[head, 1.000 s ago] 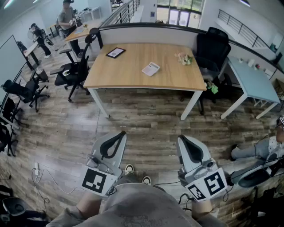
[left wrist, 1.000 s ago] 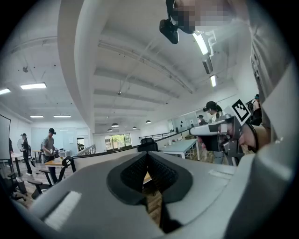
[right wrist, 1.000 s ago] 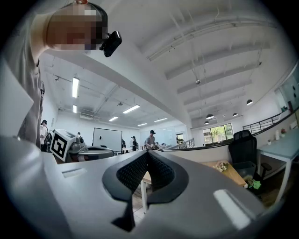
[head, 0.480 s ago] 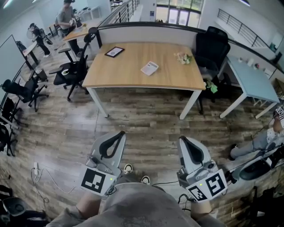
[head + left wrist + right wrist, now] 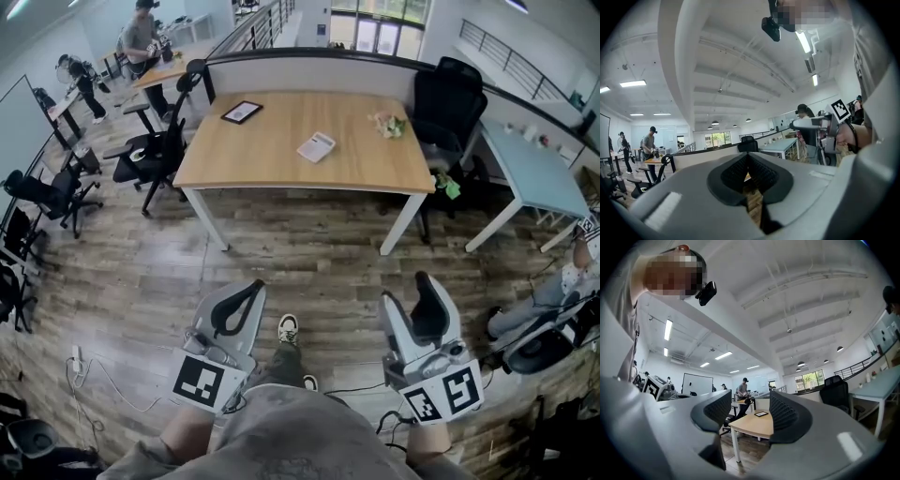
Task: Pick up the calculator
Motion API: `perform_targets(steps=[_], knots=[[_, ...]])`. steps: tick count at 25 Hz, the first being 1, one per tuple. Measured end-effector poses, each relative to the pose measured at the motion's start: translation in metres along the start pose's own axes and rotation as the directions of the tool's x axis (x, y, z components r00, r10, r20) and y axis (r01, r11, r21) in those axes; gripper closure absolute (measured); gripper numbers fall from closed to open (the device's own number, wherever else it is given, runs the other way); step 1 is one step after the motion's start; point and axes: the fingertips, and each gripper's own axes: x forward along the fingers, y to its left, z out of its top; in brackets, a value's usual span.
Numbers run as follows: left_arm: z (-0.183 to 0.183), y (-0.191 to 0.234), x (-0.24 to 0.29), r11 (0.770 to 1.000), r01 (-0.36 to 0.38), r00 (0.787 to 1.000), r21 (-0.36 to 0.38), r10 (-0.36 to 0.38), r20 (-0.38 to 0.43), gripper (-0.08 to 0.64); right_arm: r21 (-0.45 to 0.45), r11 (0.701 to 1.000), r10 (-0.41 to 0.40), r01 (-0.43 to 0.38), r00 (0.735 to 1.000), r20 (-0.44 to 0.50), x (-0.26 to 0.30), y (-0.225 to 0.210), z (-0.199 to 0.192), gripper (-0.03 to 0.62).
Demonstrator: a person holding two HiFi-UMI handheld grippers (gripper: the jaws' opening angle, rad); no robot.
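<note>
While the calculator [image 5: 317,146] lies untouched on the far table [image 5: 272,164], my right gripper [image 5: 406,291] has just opened empty, my left gripper [image 5: 253,286] sits closed; an approach is needed next.

Desk [image 5: 272,159] stands mid-floor [image 5: 309,272], its far edge against a partition wall [image 5: 319,70]. On the desk: calculator [image 5: 317,146] near the middle; tablet [image 5: 243,112] toward the far-left corner; sprig of flowers [image 5: 388,123] toward the far-right, all three well apart. Office chair [image 5: 448,98] behind the desk's right end; second office chair [image 5: 159,150] off its left side. Side table [image 5: 539,173] to the desk's right.
</note>
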Motion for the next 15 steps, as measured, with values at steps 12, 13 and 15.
perform_targets(steps=[12, 13, 15], knots=[[-0.007, 0.039, 0.067, 0.999, 0.028, 1.000, -0.017, -0.028, 0.002, 0.558, 0.000, 1.000, -0.029, 0.029, 0.997, -0.067, 0.059, -0.041, -0.020, 0.354], [-0.008, 0.045, 0.074, 0.999, 0.030, 1.000, -0.020, -0.030, 0.000, 0.558, 0.001, 1.000, -0.028, 0.029, 0.997, -0.072, 0.067, -0.045, -0.021, 0.354], [-0.008, 0.058, 0.090, 0.999, 0.034, 0.999, -0.022, -0.034, -0.004, 0.558, 0.004, 1.000, -0.024, 0.024, 0.996, -0.089, 0.086, -0.052, -0.026, 0.354]])
